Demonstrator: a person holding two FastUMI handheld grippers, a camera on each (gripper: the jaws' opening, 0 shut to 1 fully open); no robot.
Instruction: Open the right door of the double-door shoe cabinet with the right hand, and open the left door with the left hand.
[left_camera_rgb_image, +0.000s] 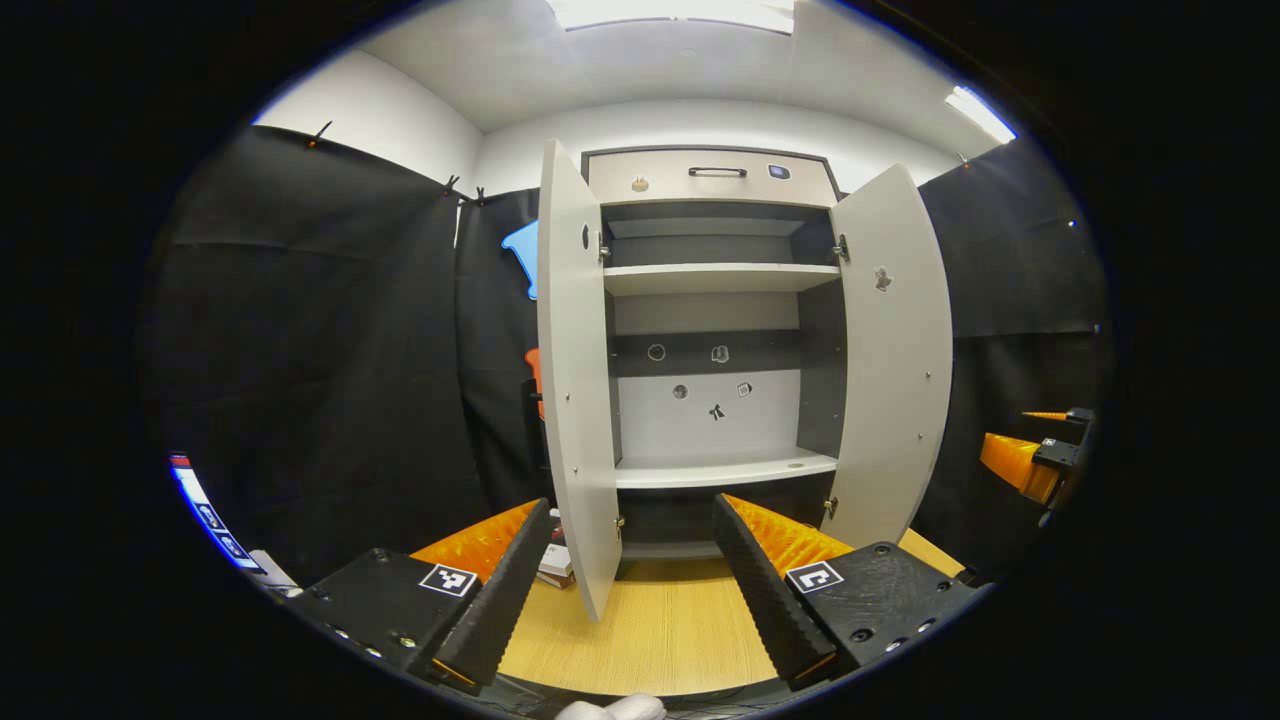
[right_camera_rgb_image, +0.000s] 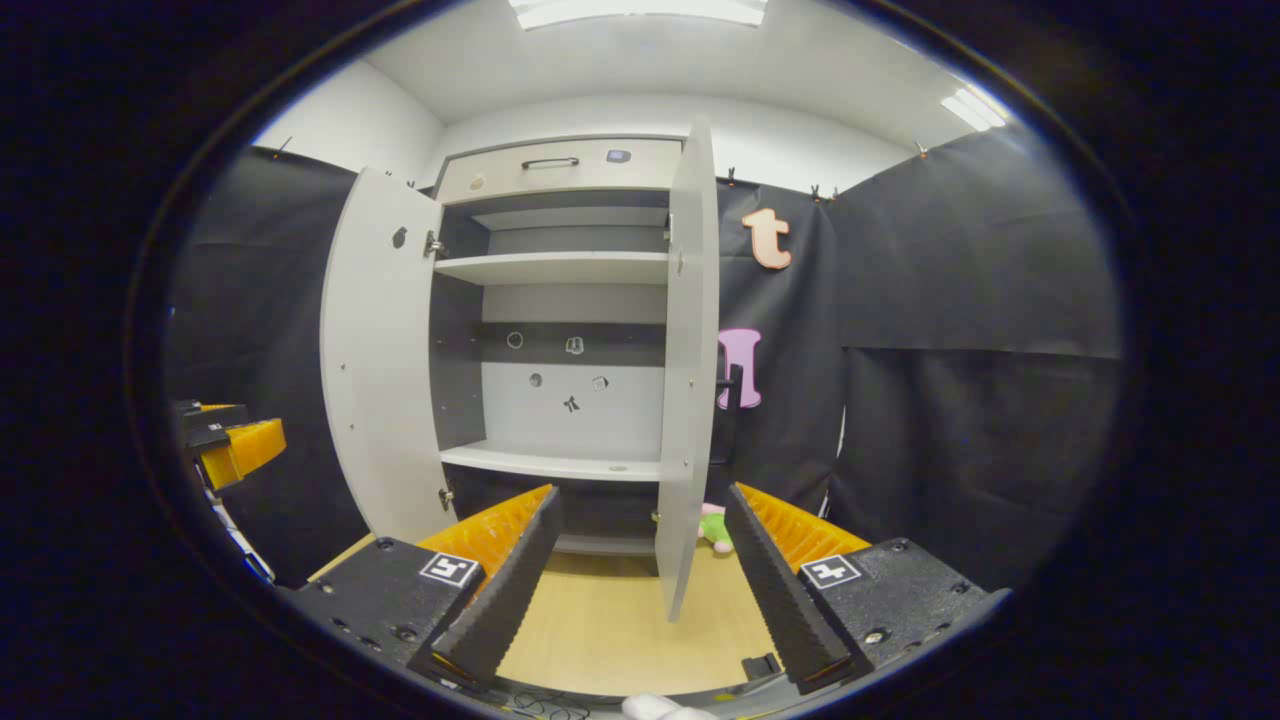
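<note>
The grey shoe cabinet (left_camera_rgb_image: 715, 300) stands with both doors swung wide. In the left gripper view the left door (left_camera_rgb_image: 575, 380) is nearly edge-on just ahead, and its lower corner hangs between the fingers of my left gripper (left_camera_rgb_image: 632, 503), which is open and not touching it. The right door (left_camera_rgb_image: 890, 360) stands open beyond. In the right gripper view the right door (right_camera_rgb_image: 690, 370) is edge-on, its bottom edge between the spread fingers of my right gripper (right_camera_rgb_image: 643, 491), open and holding nothing. The left door (right_camera_rgb_image: 375, 370) stands open at the left.
Inside are bare shelves (left_camera_rgb_image: 720, 278) and small stickers on the back panel. A drawer with a dark handle (left_camera_rgb_image: 717, 172) tops the cabinet. A wooden surface (left_camera_rgb_image: 650, 620) lies below. A small box (left_camera_rgb_image: 555, 565) sits by the left door, a plush toy (right_camera_rgb_image: 715, 527) by the right door.
</note>
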